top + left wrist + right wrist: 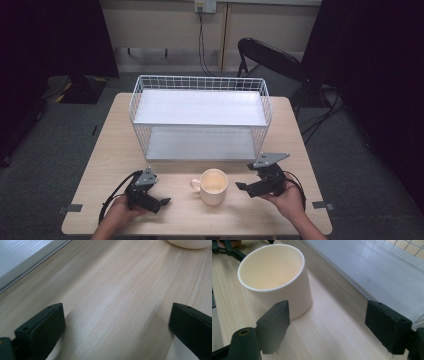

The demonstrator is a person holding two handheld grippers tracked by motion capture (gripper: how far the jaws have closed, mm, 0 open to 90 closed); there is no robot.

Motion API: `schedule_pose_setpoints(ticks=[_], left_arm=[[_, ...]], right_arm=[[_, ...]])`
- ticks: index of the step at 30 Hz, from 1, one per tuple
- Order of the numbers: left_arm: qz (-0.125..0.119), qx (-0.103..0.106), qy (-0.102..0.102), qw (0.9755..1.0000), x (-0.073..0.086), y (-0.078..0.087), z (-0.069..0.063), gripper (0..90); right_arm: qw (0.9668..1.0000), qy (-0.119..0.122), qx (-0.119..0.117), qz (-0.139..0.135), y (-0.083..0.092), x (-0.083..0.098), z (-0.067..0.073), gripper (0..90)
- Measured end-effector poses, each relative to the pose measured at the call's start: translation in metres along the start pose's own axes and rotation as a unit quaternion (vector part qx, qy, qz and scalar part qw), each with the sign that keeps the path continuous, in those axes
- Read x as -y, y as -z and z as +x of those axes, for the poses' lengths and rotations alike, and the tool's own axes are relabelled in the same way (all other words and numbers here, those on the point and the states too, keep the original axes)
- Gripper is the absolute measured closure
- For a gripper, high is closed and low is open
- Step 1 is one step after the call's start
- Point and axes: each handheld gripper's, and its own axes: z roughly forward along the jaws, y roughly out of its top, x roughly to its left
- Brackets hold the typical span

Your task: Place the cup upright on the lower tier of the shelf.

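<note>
While a person's two hands rest at the near edge of a light wooden table (100, 150), a cream ceramic mug (214, 186) stands upright and empty between the two handheld grippers, just in front of a white wire basket (200, 85) that holds a pale two-level shelf. Seen from the high view, the mug's handle points toward the left gripper (162, 201), which lies low on the tabletop near the mug's left, while the right gripper (241, 187) sits close on the mug's other side, its tips aimed at the cup and a grey three-cornered plate raised on top. From the left gripper view, the left gripper's jaws stand wide apart over bare wood grain, grasping nothing, with just the rounded base of the mug at the top edge and the grey edge of the shelf's lower board (22, 257) in the upper left corner. From the right gripper view, the right gripper's jaws are likewise spread and released: the mug fills the upper left, its open mouth and smooth wall plain to see, with one black jaw just in front of the cup's wall and the other well off to the side near the shelf board. Whether that nearer jaw touches the mug cannot be told.
</note>
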Motion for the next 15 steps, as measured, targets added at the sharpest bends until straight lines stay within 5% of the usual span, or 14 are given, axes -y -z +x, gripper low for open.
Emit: schedule_pose_setpoints(ticks=[15], left_arm=[[0.001,0.001,0.001,1.0000,0.000,0.000,0.000,0.2]], right_arm=[[0.9998,0.006,-0.011,-0.013,-0.002,-0.020,0.006,19.6]])
